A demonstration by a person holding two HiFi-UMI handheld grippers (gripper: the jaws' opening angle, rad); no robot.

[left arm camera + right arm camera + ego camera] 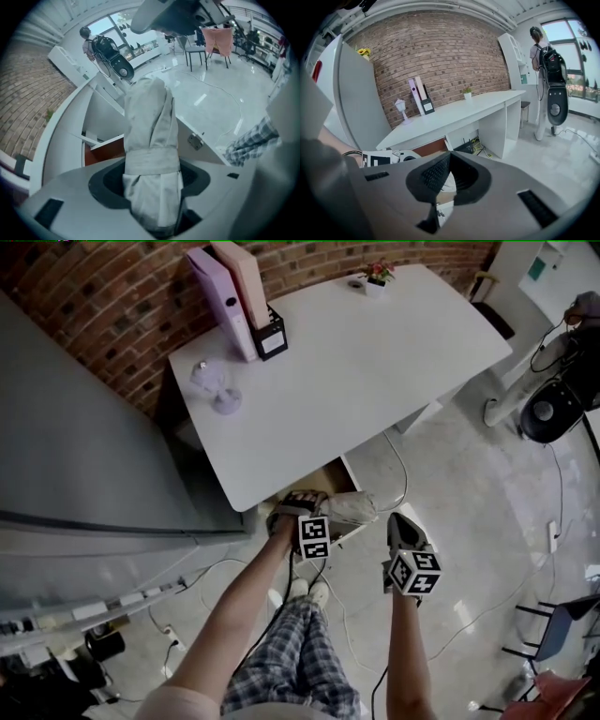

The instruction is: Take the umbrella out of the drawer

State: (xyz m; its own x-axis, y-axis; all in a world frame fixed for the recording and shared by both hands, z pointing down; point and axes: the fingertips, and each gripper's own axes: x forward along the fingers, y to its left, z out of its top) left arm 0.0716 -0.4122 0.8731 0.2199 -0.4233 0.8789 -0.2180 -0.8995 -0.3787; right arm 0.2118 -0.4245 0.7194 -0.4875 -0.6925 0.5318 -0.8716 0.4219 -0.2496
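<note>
The umbrella (pixel 352 507) is folded, pale beige, with a strap wrapped round it. My left gripper (pixel 302 514) is shut on it, just in front of the open drawer (pixel 330 472) under the white desk. In the left gripper view the umbrella (pixel 149 126) stands up between the jaws of the left gripper (pixel 152 180), its strap just above the pads, with the drawer's brown inside (pixel 105 151) behind it. My right gripper (pixel 406 529) hangs to the right of the umbrella without touching it. In its own view the right gripper (pixel 449 157) has its tips together and holds nothing.
The white desk (pixel 375 362) carries binders in a black holder (pixel 246 296), a small lamp (pixel 217 390) and a potted plant (pixel 377 276). A grey cabinet (pixel 75 446) stands at the left. Cables run over the floor. A person with a backpack (pixel 543 51) stands far off.
</note>
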